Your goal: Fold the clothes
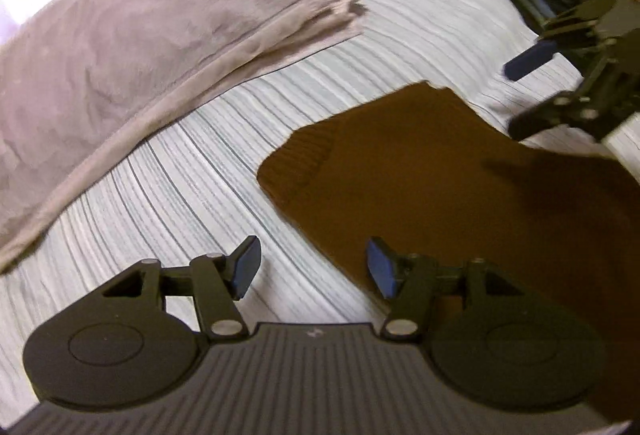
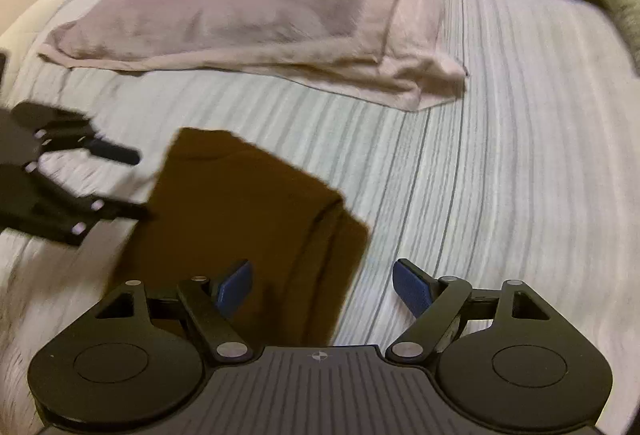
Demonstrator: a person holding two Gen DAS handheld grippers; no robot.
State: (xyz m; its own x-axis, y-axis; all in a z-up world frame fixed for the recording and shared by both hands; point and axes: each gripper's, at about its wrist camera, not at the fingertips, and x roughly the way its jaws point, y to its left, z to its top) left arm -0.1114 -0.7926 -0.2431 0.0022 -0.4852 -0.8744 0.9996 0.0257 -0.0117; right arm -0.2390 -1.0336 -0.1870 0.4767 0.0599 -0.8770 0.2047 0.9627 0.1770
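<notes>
I am looking down over a bed covered in a pale, finely ribbed sheet with thin dark stripes [image 1: 192,171]. A folded brown knit garment with a ribbed cuff [image 1: 460,187] lies flat on it, filling the centre and lower right of the left wrist view. In the right wrist view the same garment [image 2: 240,219] sits left of centre, its layered folded edge running down toward the bottom of the frame.

My left gripper [image 1: 312,269] has its jaws spread wide and holds nothing; its blue-padded right fingertip hangs over the garment's lower left edge, the other over bare sheet. Whether either touches the cloth I cannot tell.

My right gripper [image 2: 322,285] is likewise wide open and empty, one blue pad over the garment's right side and the other over the sheet. Each gripper also shows, blurred, at the edge of the other's view: the right at the upper right, the left at the middle left.

A large, rumpled dusty-pink blanket or pillowcase [image 1: 132,35] lies across the upper left of the left view and the upper middle of the right view, well apart from the brown garment.
</notes>
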